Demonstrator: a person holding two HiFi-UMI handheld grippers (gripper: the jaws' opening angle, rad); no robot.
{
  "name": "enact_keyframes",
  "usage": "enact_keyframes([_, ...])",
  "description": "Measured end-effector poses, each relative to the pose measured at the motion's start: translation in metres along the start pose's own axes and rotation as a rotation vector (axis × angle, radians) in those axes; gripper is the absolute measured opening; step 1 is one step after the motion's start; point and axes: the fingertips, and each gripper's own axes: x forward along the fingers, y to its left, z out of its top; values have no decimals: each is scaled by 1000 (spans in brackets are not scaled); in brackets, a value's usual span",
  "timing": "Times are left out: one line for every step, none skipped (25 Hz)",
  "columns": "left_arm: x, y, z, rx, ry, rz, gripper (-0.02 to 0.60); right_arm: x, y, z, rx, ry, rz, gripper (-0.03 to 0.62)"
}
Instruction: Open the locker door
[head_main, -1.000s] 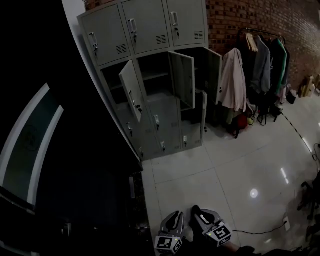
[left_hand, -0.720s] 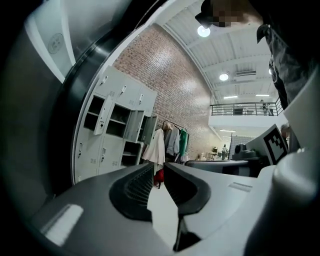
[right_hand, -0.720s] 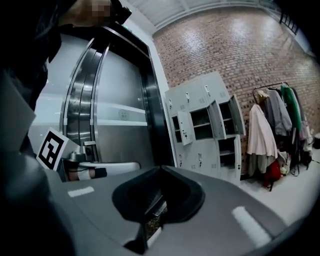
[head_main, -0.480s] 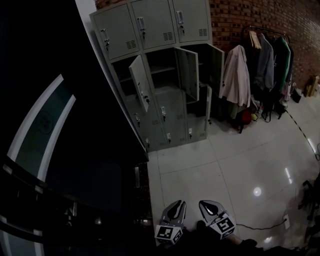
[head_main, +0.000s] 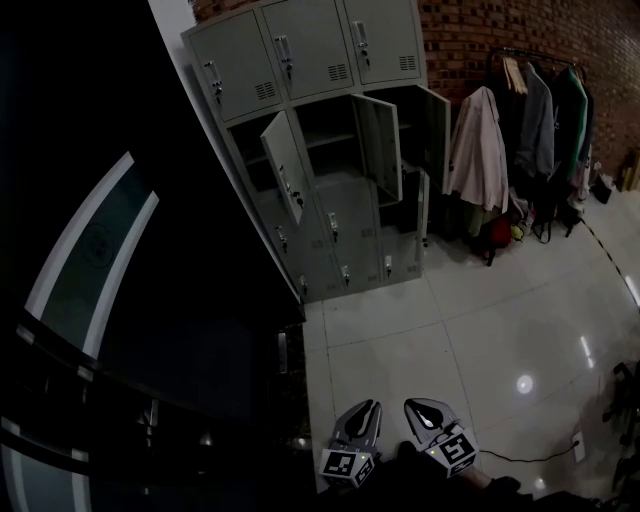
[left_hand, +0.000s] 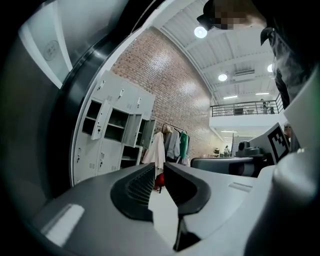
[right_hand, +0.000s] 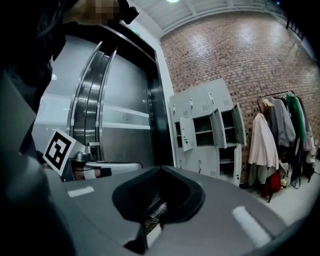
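The right claw (right_hand: 160, 168) has just snapped together. Its jaws were partly apart a second ago and now meet at the tips with nothing between them. The left claw (left_hand: 159, 166) stands a narrow slit apart, with only floor showing through the gap, and it holds nothing either. Both hang low in front of the person, side by side above the pale tiled floor (head_main: 480, 330), touching nothing.

The locker bank (head_main: 310, 45) stands well apart from them, across the floor and against the brick wall (head_main: 520, 30). Its three top doors are shut. In the row below, the left door (head_main: 288, 178) hangs ajar and two more stand swung wide. One lower right door (head_main: 421, 212) is also open, while the lower middle door (head_main: 345, 225) and the small ones beneath it are closed. A coat rack (head_main: 530, 110) hung with jackets stands just beside the bank on its right.

Over the last second the bank has slid slightly across the head view, so the person is probably turning toward it, though the shift is too small to be sure.

For the task, the approach is still ahead. A closed claw cannot take a handle, so it would need to part again at the door. Which shut door is meant cannot be told from here.
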Motion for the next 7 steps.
enact_keyframes([1,-1,0,0,-4,5,64,-1,-1,1,-6,0,4,-14])
enact_keyframes([3,-3,0,1,-5,8,64,-2,-3,3,-14,-1,8,-14])
enact_keyframes([5,-5,-1,3,-4,7,64,-4,-5,5,-19,-2,11,-14])
enact_keyframes([8,-7,-2,6,-1,4,64,-5,-7,4,-18,-2,13,-14])
enact_keyframes([10,-8,-4,8,3,1,64,-7,-9,2,-13,-3,13,-14])
enact_keyframes([11,-9,-5,11,7,-1,64,-8,-11,0,-8,-4,13,-14])
enact_keyframes([13,-9,-7,13,10,-2,64,-9,-13,-3,-3,-4,13,-14])
